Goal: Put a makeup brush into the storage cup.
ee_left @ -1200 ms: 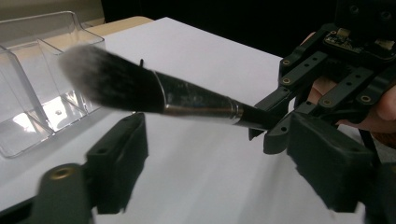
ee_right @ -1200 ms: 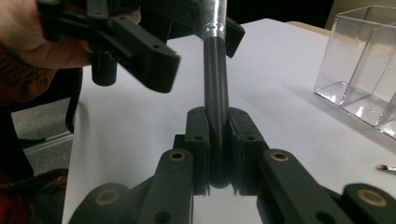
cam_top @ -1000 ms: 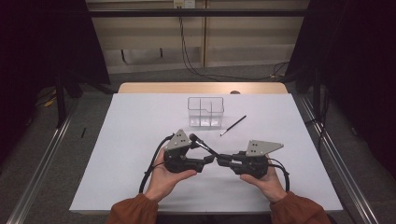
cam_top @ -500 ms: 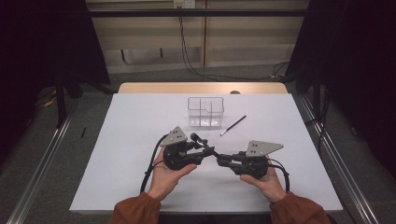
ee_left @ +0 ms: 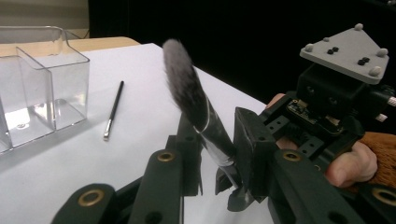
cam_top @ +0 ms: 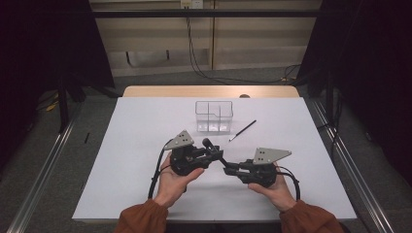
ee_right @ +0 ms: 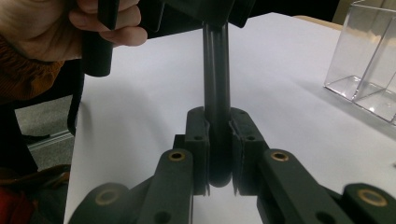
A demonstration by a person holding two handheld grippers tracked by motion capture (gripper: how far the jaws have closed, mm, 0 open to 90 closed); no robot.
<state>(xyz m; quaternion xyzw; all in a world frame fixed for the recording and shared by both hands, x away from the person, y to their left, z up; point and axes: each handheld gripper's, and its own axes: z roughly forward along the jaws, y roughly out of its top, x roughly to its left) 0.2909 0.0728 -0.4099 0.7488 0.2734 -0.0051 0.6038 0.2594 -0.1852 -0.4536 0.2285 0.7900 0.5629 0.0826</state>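
Above the white table (cam_top: 126, 160), the makeup brush (ee_left: 189, 95) spans both grippers: right gripper (ee_right: 218, 184) clamps its handle, left gripper (ee_left: 215, 186) has just closed on the ferrule (bristles up); release right only once left holds firm

White-topped counter (cam_top: 131, 160) with a pale wooden edge (cam_top: 209, 91) at the far side, set on grey floor (cam_top: 58, 145). Metal rails (cam_top: 39, 189) along the floor left and right (cam_top: 362, 189). Beige panelled wall (cam_top: 257, 46) behind, black cables (cam_top: 194, 53) hanging down it and trailing across the floor. Dark black curtains (cam_top: 43, 43) at both sides, deep in shadow. Even light from overhead.
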